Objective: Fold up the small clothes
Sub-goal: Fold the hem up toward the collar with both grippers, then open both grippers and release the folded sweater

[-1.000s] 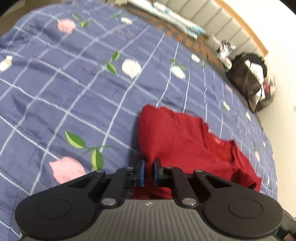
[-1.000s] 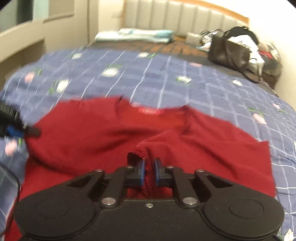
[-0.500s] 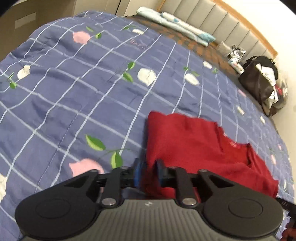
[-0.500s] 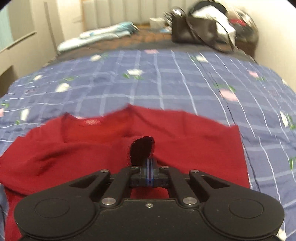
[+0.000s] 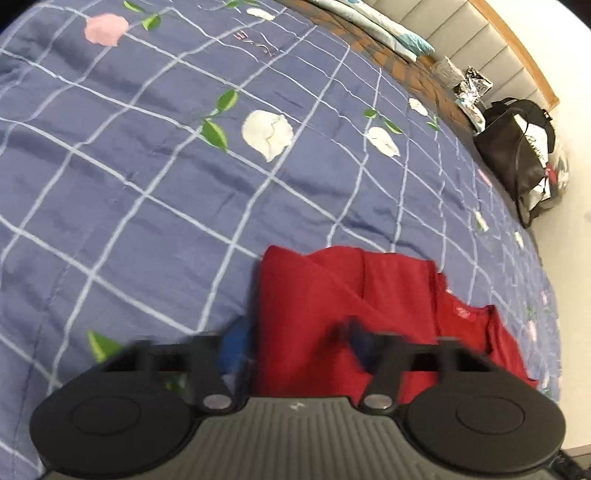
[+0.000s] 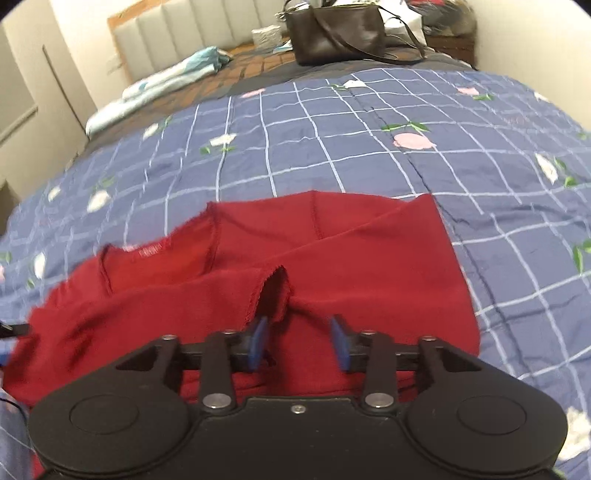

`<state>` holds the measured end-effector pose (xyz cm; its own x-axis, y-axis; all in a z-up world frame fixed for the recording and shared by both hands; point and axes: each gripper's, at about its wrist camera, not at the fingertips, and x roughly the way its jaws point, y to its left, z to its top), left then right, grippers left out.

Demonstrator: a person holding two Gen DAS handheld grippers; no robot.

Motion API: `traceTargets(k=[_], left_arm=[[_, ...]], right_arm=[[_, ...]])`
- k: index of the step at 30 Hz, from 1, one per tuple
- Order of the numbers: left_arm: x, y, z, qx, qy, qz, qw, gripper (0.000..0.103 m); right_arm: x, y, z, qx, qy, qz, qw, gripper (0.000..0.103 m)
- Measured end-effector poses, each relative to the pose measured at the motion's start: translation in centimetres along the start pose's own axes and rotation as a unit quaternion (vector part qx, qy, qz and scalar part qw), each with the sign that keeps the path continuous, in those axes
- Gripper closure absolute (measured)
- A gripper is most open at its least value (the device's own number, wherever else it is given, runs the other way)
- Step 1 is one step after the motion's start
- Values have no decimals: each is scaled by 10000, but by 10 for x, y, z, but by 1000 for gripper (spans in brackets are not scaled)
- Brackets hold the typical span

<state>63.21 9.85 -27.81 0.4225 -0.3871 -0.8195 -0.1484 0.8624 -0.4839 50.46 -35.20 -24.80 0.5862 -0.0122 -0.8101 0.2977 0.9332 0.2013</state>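
We have the red shirt (image 6: 332,258) lying on the bed (image 6: 369,147), toward the near edge of its blue checked quilt, with 1 side already turned over the body so that a sleeve opening gapes just ahead of us. The right tongs (image 6: 300,339) stand wide apart above that fold, holding nothing. The left tongs (image 5: 295,343) are blurred in their own view, but the 2 fingers also read as spread wide, straddling the shirt's near edge without gripping it.

The cloth looks thin, soft and limp — it will sag and crease wherever we lift it, and a single-layer pinch would let the rest slide away. We judge it light enough for either tongs alone. The best holds seem to be the stitched hems and seams — the bottom hem or the shoulder seam by the neck label (image 6: 151,250) — taking both layers at once. The black bag (image 6: 336,33) at the headboard end sits well apart.
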Motion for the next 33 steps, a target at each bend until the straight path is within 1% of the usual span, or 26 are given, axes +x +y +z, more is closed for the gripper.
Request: traceTargets(k=[1, 2, 4, 6, 8, 10, 12, 13, 14, 15, 16, 17, 18, 19, 20, 21, 22, 23, 24, 27, 29, 32, 33], left_arm=[[0, -1, 1, -20, 13, -30, 10000, 94], [-5, -3, -1, 25, -142, -37, 9999, 95], [-19, -15, -7, 365, -608, -24, 9975, 97], [-34, -30, -16, 869, -1051, 158, 9905, 97], [-39, -42, -22, 1236, -1275, 370, 9834, 97], [-35, -44, -24, 1291, -1261, 523, 9822, 97], [-24, -35, -23, 1062, -1107, 674, 9859, 97], [-22, -31, -22, 925, -1074, 692, 9875, 97], [-20, -24, -20, 740, -1012, 682, 9898, 96], [-22, -19, -19, 619, -961, 649, 9913, 95], [-23, -18, -19, 556, -950, 668, 9917, 89], [-26, -18, -19, 587, -972, 731, 9908, 87], [-29, -19, -20, 627, -1044, 805, 9893, 82], [-34, -20, -23, 681, -1132, 809, 9879, 70], [-40, -23, -26, 724, -1203, 783, 9870, 63], [-45, -24, -31, 737, -1272, 784, 9860, 53], [-50, -27, -34, 752, -1324, 813, 9850, 51], [-53, -28, -39, 762, -1304, 856, 9848, 51], [-54, -28, -44, 743, -1241, 883, 9855, 51], [-57, -23, -58, 612, -1096, 891, 9881, 53], [-61, -19, -68, 510, -1016, 884, 9896, 57], [-64, -9, -81, 369, -895, 905, 9912, 73], [-64, -5, -85, 322, -830, 915, 9918, 86]], right_arm=[[2, 1, 1, 11, 23, 44, 10000, 59], [3, 1, 1, 17, 47, 97, 9999, 59], [7, 3, 3, 37, 97, 230, 9997, 59], [7, 4, 4, 75, 64, 258, 9996, 59], [4, 4, 5, 111, -22, 179, 9998, 62], [3, 2, 5, 128, -33, 71, 9999, 66], [5, -1, 4, 92, 24, 21, 10000, 66], [6, -2, 3, 68, 66, 8, 10000, 65], [6, -2, 2, 40, 92, -11, 9999, 61], [5, -2, 1, 6, 91, -36, 10000, 59], [3, -2, 0, -38, 53, -63, 10000, 54], [0, -1, 0, -85, 0, -86, 9999, 47], [-3, 0, 0, -138, -53, -104, 9998, 44], [-6, 2, 0, -210, -129, -129, 9996, 38], [-9, 5, 0, -274, -207, -134, 9993, 36], [-10, 7, -1, -299, -249, -127, 9992, 29], [-11, 10, -2, -312, -290, -123, 9990, 20], [-12, 13, -3, -336, -325, -107, 9989, 16], [-11, 17, -5, -381, -342, -78, 9987, 16], [-5, 26, -10, -459, -231, -99, 9986, 15], [0, 30, -14, -493, -173, -250, 9983, 15], [10, 29, -21, -611, 0, -666, 9959, 15], [12, 26, -23, -614, 77, -744, 9953, 15]])
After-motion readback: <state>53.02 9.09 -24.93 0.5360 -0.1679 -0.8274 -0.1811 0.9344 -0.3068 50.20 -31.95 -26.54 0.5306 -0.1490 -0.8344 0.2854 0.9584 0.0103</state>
